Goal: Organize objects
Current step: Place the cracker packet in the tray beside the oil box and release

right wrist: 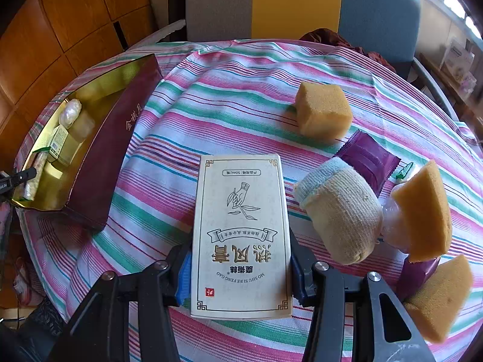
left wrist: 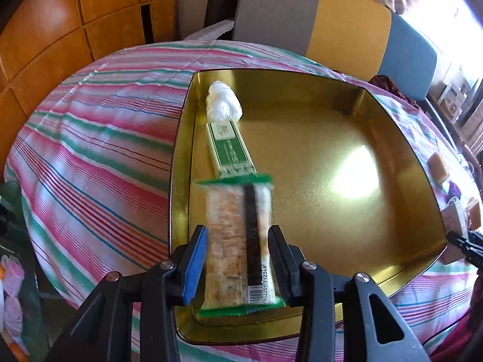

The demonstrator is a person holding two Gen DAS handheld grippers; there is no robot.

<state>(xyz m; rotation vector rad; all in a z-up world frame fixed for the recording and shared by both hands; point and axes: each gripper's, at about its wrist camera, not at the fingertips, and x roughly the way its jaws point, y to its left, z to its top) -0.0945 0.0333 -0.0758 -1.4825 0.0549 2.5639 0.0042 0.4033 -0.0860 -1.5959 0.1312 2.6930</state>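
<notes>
Inside the gold square metal tin (left wrist: 347,114), the left tool (left wrist: 238,259) pinches a light, crinkly green-ended snack packet (left wrist: 238,229) by its long sides. Over the striped bench (right wrist: 211,105), the right tool (right wrist: 240,274) clamps a stiff cream cardboard box (right wrist: 241,226) by its edges.

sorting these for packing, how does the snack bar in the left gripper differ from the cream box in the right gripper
The snack bar is a narrow, see-through wrapper with green ends; the cream box is wide, flat, opaque cream card with printed drawings. The snack bar is over the gold tin; the cream box is over the striped tablecloth, outside the tin. Both sit lengthwise between gripper jaws.
</notes>
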